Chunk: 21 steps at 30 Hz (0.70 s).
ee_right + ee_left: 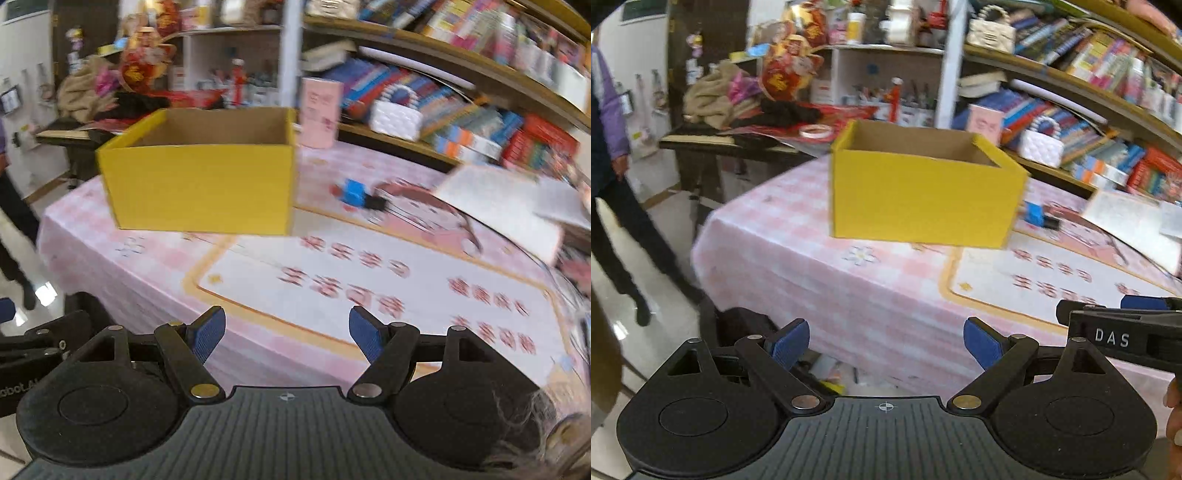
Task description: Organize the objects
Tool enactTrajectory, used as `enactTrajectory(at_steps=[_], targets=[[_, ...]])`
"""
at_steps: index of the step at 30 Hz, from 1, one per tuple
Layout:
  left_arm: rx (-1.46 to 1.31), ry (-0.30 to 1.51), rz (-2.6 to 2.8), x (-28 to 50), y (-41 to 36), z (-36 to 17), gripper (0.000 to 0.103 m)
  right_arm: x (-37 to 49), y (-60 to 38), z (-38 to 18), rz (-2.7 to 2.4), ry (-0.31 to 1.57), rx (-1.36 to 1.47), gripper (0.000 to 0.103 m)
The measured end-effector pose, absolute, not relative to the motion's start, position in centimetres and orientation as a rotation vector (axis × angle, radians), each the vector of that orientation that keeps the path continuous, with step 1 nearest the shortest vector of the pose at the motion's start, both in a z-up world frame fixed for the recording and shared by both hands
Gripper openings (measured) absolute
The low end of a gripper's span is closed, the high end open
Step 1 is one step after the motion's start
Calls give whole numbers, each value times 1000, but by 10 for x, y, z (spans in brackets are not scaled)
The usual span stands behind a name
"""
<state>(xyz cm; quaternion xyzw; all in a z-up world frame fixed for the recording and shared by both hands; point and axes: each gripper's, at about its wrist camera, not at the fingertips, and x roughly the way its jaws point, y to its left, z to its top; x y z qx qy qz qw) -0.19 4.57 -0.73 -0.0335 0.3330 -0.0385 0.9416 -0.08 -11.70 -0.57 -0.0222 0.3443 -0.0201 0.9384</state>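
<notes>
Both grippers empty, jaws spread wide: left gripper (886, 341), right gripper (287, 330). Yellow box (923, 192) sits open-topped on the pink checked table (820, 280), well ahead of both. Small blue toy (354, 194) just right of box.

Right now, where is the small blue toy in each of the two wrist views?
Left wrist: the blue toy is right of centre, close beside the yellow box's right edge.
Right wrist: the toy is near the centre, to the right of the box.
Shared landmark: the yellow box.
</notes>
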Motion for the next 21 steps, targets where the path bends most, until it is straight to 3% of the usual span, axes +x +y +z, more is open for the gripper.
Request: enactTrajectory(at_steps=[21], targets=[[39,708,-316,38,-49,-14,93,-5,-227,-16,-322,760,106,75]])
